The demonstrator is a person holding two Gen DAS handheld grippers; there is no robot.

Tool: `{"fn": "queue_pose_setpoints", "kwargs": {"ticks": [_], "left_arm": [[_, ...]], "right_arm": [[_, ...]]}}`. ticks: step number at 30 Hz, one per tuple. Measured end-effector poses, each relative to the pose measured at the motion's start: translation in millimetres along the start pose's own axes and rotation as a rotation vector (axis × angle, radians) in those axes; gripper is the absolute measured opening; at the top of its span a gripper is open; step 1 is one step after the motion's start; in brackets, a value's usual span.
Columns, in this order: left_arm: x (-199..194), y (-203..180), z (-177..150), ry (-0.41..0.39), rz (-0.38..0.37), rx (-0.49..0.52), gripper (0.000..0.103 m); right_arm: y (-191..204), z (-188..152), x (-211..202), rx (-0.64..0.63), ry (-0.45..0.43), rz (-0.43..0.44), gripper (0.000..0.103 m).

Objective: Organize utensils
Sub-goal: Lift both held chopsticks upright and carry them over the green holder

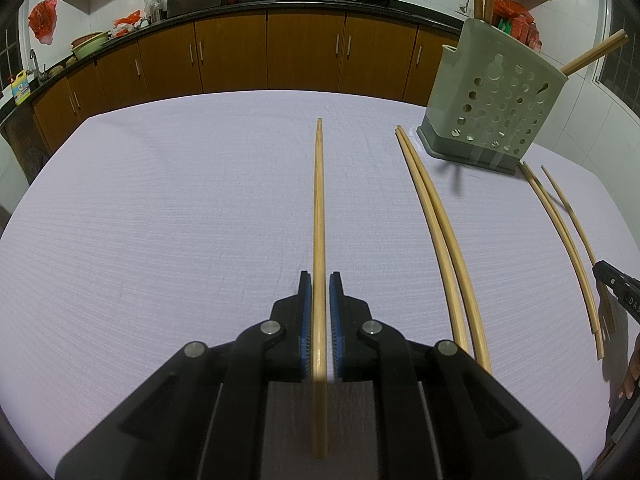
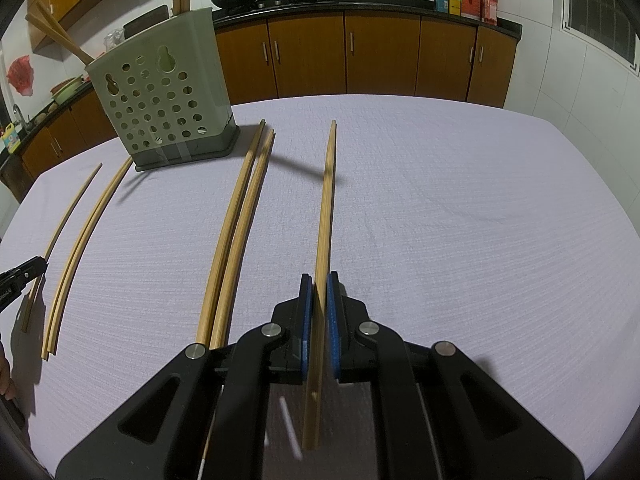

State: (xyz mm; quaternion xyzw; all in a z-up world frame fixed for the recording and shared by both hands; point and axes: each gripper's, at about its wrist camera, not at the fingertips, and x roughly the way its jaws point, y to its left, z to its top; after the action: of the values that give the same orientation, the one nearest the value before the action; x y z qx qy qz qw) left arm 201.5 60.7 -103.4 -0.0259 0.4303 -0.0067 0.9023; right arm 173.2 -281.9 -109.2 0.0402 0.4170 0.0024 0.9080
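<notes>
At the left, the left gripper point(image 1: 320, 280) is clenched on the near end of 1 chopstick point(image 1: 319, 200), whose far tip points away over the lilac tablecloth point(image 1: 160, 200); whether the stick is lifted clear of the cloth I cannot tell. Just right of it 2 loose chopsticks point(image 1: 436, 232) lie side by side, touching, untouched by either claw. Beyond them, at the far side of the table, stands the grey-green perforated holder point(image 1: 492, 92), which already has several chopsticks in it point(image 1: 592, 56), some upright, some leaning out. Right of the holder's base another 2 chopsticks point(image 2: 230, 240) lie together on the cloth. At the far right the right gripper point(image 2: 319, 280) is clamped on a chopstick of its own point(image 2: 326, 200), and the shadow beneath it suggests the tip is raised. By my reading the job is about half done: 2 sticks are in hand and not yet delivered, 4 more wait on the table.
</notes>
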Motion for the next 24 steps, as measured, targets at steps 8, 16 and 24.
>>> {"fn": "queue_pose_setpoints", "kwargs": {"ticks": [8, 16, 24], "left_arm": [[-3, -3, -6, 0.0, 0.015, 0.019, 0.012], [-7, -4, -11, -0.002, 0.017, 0.036, 0.008], [-70, 3, 14, -0.178, 0.008, 0.058, 0.008]], "right_arm": [[-3, -1, -1, 0.013, -0.001, 0.006, 0.009], [-5, -1, -3, 0.01, -0.01, 0.001, 0.008], [-11, 26, -64, -0.007, -0.229, -0.025, 0.008]]}}
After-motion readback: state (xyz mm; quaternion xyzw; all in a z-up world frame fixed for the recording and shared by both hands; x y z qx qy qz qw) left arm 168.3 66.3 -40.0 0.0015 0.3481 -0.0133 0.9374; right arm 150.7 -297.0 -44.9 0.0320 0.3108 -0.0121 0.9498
